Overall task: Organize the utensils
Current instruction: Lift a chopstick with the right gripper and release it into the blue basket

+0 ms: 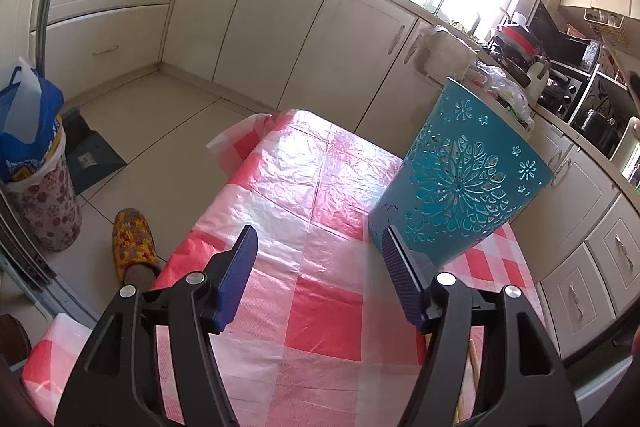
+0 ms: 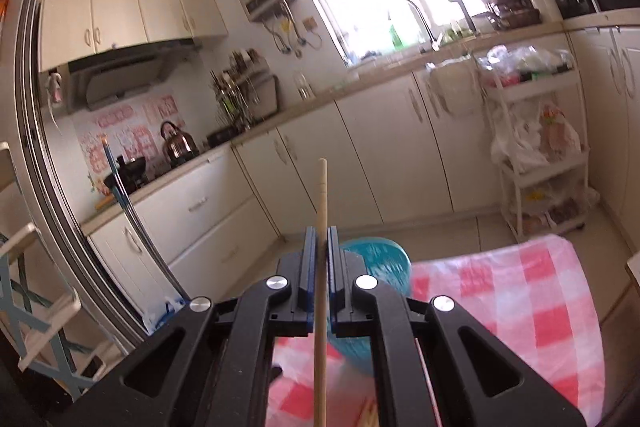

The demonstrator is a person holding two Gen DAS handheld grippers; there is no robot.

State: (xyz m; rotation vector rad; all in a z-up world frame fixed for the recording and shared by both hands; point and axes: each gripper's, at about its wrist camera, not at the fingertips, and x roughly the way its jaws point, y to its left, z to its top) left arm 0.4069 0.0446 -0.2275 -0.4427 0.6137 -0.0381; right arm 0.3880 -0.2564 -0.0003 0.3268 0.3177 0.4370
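A teal cut-out utensil holder stands on the red-and-white checked tablecloth, just beyond my left gripper's right finger. My left gripper is open and empty, low over the cloth. My right gripper is shut on a wooden chopstick, held upright above the table. The teal holder shows blurred behind and below the right fingers. More wooden sticks lie at the table edge, mostly hidden by the left gripper.
Cream kitchen cabinets run along the far walls. A flowered bin with a blue bag stands on the floor left of the table. A white trolley rack stands right. A chair is at left.
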